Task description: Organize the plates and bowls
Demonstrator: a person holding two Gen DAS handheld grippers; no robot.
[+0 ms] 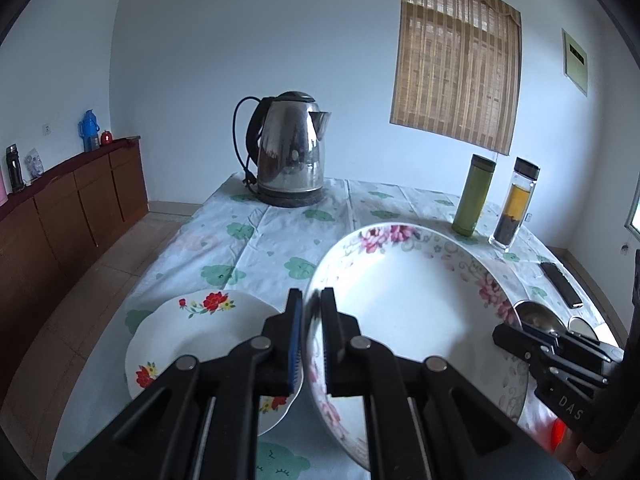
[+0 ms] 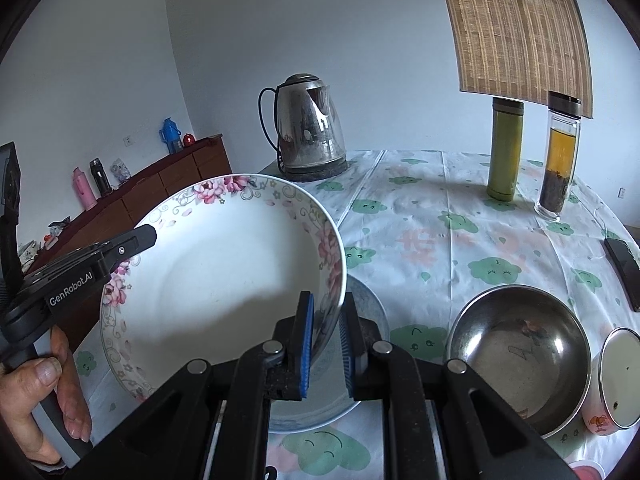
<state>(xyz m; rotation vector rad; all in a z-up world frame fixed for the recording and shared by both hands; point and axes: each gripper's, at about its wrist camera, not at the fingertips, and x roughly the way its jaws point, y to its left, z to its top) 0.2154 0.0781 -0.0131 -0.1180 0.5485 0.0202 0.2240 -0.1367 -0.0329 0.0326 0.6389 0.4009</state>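
Left gripper (image 1: 311,336) and right gripper (image 2: 325,344) both clamp opposite rims of the pink-flowered bowl (image 2: 224,264), held tilted above the table. Judgement: keep both squeezes even, level it, lower onto the red-flowered plate (image 1: 192,340) or the dish (image 2: 360,364) beneath. Readable: "GenRobot.AI" on left gripper, "DAS" on right.
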